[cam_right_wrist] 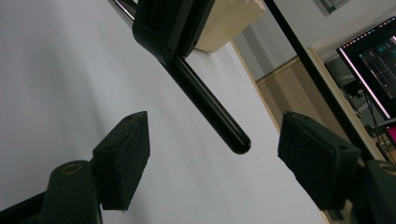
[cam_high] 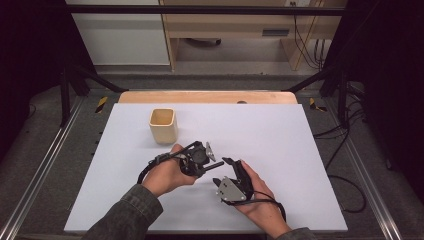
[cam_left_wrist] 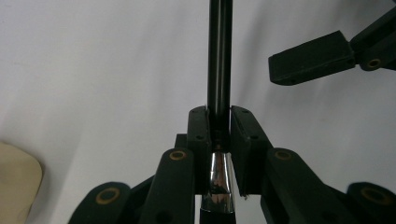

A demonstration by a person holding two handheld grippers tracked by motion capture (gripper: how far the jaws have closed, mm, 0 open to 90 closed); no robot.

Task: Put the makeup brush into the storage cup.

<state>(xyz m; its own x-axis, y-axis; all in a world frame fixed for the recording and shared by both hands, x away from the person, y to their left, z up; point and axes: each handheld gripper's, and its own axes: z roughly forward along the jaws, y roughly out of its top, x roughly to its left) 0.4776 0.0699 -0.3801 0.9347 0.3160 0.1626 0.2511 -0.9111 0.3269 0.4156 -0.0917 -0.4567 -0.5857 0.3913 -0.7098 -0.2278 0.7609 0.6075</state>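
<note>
- A white bench [cam_high: 280, 150] covers most of the high view, with a strip of pale wood along its far edge and dark floor and metal rails on either side.
- A cream-coloured square cup [cam_high: 163, 125] stands upright on the bench, left of centre and towards the far side, just beyond the person's left hand.
- The person's left hand [cam_high: 167, 175] comes in from the bottom of the high view and holds the left gripper [cam_high: 206, 162] near the middle of the bench. Its jaws are closed tight on a thin black rod [cam_left_wrist: 219, 56].
- In the left gripper view the rod runs straight up the picture from between the two jaws. Just below the grip it has a shiny silver metal collar [cam_left_wrist: 218, 179] that widens toward the bottom, so it looks like a brush handle, though the far end below the collar is hidden.
- In the high view the rod's long axis lies roughly level and points right, its free end reaching toward the right gripper [cam_high: 225, 172].
- The person's right hand [cam_high: 260, 197] holds the right gripper a little nearer the person and to the right. Its jaws stand wide apart and touch nothing.
- In the right gripper view the rod's rounded black tip [cam_right_wrist: 239, 140] hangs between and just beyond the two open jaws, clear of both, above the white bench.
</note>
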